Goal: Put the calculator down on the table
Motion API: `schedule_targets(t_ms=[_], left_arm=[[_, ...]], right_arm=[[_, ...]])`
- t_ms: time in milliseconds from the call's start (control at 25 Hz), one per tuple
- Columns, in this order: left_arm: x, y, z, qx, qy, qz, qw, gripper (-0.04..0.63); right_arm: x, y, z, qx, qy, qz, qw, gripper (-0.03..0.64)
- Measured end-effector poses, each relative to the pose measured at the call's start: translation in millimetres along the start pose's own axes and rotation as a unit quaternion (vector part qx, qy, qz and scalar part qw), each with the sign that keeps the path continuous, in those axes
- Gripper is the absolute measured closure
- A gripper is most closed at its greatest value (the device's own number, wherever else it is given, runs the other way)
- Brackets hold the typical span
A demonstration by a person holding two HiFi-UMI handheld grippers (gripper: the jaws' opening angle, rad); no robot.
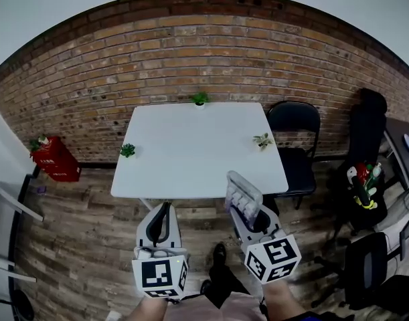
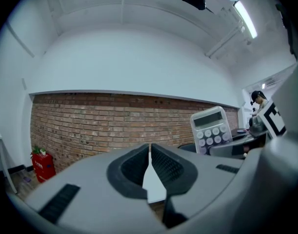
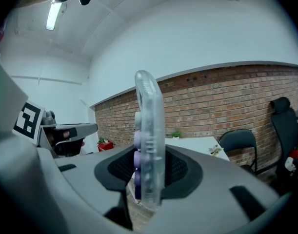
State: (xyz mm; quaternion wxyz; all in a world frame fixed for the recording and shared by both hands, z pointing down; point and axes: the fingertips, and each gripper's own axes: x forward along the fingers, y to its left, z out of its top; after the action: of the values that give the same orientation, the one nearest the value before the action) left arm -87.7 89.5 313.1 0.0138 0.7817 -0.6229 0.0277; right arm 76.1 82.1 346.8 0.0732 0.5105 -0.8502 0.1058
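Finding: you have no legible text, brand, number or sign in any view. The calculator (image 2: 213,130) has a grey display on which no digits can be made out, and its key legends are too small to read. Your left marker cube (image 1: 160,275) and right marker cube (image 1: 272,258) carry only black-and-white square patterns, not characters.

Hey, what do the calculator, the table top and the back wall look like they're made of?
The calculator looks like clear glossy plastic: its edge is see-through, and the lilac keys seem plastic too. The table has a smooth matte white top, laminate or plastic, hard to tell. The wall is exposed reddish brick with pale mortar lines, unpainted.
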Motion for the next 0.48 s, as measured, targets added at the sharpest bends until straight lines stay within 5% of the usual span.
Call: schedule_targets(t_ms=[480], left_arm=[[133.0,-5.0,-26.4,0.020,0.039,-0.023,0.9987,0.571]], right_arm=[[97.0,-89.3,-1.4,0.037,0.010,-0.020,0.999,0.480]])
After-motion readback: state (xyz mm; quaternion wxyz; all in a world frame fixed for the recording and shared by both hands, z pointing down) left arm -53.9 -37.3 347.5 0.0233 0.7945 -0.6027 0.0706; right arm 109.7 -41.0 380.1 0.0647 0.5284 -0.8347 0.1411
